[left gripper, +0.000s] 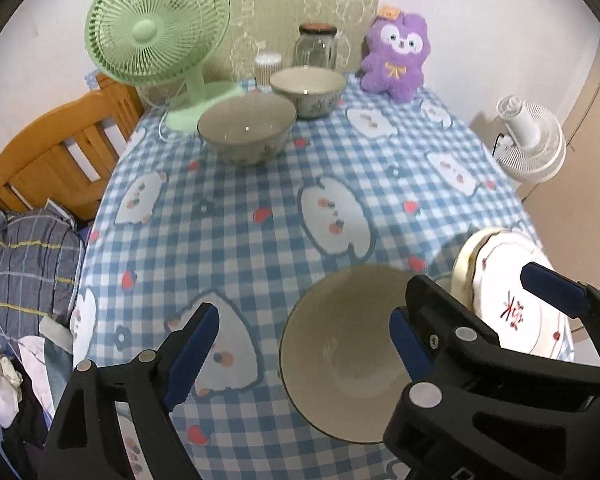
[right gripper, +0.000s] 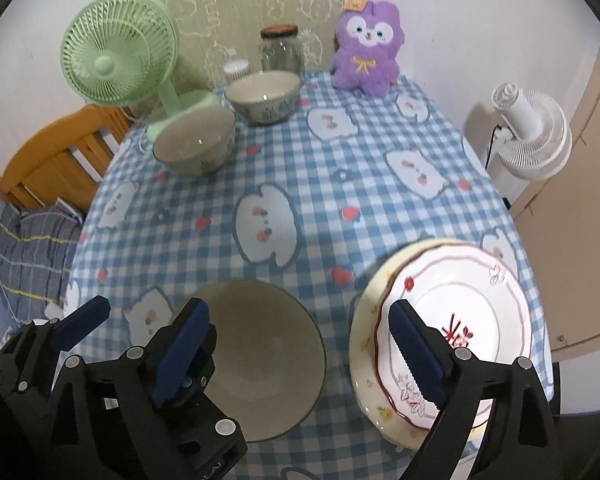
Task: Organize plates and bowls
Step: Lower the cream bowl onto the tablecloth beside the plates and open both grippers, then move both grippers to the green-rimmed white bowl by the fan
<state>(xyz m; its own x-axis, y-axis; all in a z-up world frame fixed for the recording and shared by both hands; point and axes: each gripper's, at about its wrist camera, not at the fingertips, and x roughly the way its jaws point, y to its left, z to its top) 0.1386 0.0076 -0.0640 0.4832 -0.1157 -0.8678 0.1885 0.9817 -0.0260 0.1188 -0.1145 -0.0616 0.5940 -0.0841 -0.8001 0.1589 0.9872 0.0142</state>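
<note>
I see a table (left gripper: 260,248) covered w/ a soft blue-and-white checked cloth printed w/ white cartoon animals and red hearts. Nearest me, a wide glazed ceramic bowl (left gripper: 340,360), cream inside w/ a thin dark rim, sits upright and empty. Just right of it, a white scalloped ceramic plate (right gripper: 472,320) w/ red line trim and a red character rests on top of a larger cream plate (right gripper: 364,344) dotted w/ small flowers.

At the far left, two more round ceramic bowls w/ blue-grey painted outsides stand close together, both empty: front bowl (left gripper: 246,128) and rear bowl (left gripper: 308,88). Behind them: a pale green plastic desk fan (left gripper: 156,32), a clear glass jar w/ dark lid (left gripper: 316,46), a fuzzy purple plush toy (left gripper: 396,56).

My left gripper (left gripper: 304,352), black frame w/ blue pads, angles down over the near bowl, fingers spread wide, pinching nothing. My right gripper (right gripper: 296,348) tilts down the same way, spread wide, one finger over the bowl side, the other over the plates, empty.
</note>
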